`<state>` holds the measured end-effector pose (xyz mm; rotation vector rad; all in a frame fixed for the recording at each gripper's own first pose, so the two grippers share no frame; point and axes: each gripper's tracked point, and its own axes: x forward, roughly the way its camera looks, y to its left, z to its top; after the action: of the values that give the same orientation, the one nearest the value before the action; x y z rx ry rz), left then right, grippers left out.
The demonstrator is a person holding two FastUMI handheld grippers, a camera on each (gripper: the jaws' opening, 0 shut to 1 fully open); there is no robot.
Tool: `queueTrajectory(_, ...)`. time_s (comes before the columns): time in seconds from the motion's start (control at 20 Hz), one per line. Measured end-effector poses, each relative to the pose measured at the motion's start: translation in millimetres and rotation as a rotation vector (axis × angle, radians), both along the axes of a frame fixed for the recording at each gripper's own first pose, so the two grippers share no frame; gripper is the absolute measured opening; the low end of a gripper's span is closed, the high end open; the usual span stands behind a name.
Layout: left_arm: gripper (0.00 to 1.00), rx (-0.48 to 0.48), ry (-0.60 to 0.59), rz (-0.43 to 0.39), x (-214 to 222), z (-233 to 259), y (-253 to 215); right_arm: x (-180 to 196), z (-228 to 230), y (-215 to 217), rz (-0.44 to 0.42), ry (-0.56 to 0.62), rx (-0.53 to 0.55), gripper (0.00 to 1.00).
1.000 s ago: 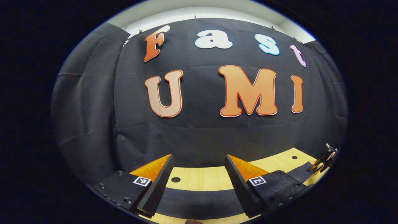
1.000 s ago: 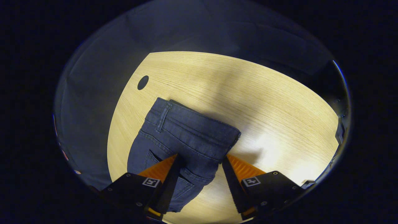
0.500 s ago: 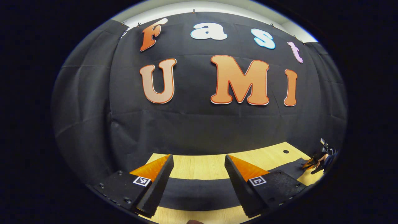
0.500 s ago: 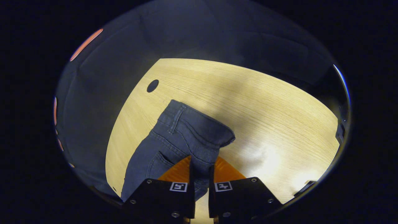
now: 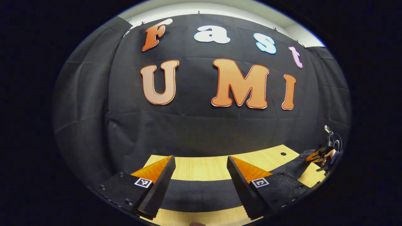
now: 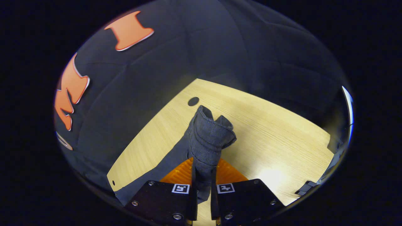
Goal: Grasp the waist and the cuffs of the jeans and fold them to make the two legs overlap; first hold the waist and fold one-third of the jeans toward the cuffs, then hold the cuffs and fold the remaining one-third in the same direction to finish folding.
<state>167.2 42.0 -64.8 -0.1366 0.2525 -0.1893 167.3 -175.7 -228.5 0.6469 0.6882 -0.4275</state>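
The dark blue jeans (image 6: 211, 138) are pinched at the waist by my right gripper (image 6: 204, 171), which is shut on the cloth. The waist stands bunched and lifted above the wooden table (image 6: 276, 131). In the left gripper view the jeans (image 5: 198, 194) lie as a dark band across the table, passing between the spread fingers of my open left gripper (image 5: 200, 159). Far to the right in that view, the right gripper (image 5: 320, 155) and the hand holding it hold up the raised end of the jeans.
The table (image 5: 201, 168) has a small round hole (image 6: 193, 101) near its far edge, close to the lifted waist. The booth's black cloth wall (image 5: 201, 131) rises right behind the table. A small dark object (image 6: 306, 187) sits at the table's right edge.
My right gripper went from open around the waist to shut on it, then lifted and bunched the cloth, tilting upward. The left gripper stayed open over the jeans, barely shifting.
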Motion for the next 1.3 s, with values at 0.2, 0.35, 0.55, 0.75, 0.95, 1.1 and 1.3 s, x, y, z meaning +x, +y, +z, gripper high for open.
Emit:
queueTrajectory(0.2, 0.98, -0.015, -0.003, 0.021, -5, -4, 26, 5, 38, 41, 0.092, -0.053, -0.084, 0.17)
queueTrajectory(0.35, 0.98, -0.004, -0.02, 0.075, -13, -5, 48, 11, 55, 87, 0.195, -0.064, -0.142, 0.17)
queueTrajectory(0.55, 0.97, -0.014, -0.016, 0.09, -17, -9, 57, 18, 65, 136, 0.319, -0.071, -0.251, 0.17)
queueTrajectory(0.75, 0.98, -0.017, 0.016, 0.122, -20, -23, 77, 21, 71, 183, 0.434, -0.081, -0.322, 0.17)
queueTrajectory(0.95, 0.97, -0.015, 0.05, 0.165, -24, -36, 99, 34, 65, 237, 0.54, -0.073, -0.394, 0.17)
queueTrajectory(1.1, 0.97, -0.008, 0.074, 0.199, -30, -45, 115, 38, 55, 272, 0.612, -0.06, -0.415, 0.17)
queueTrajectory(1.3, 0.97, 0.0, 0.109, 0.238, -36, -59, 134, 33, 26, 336, 0.722, -0.006, -0.378, 0.17)
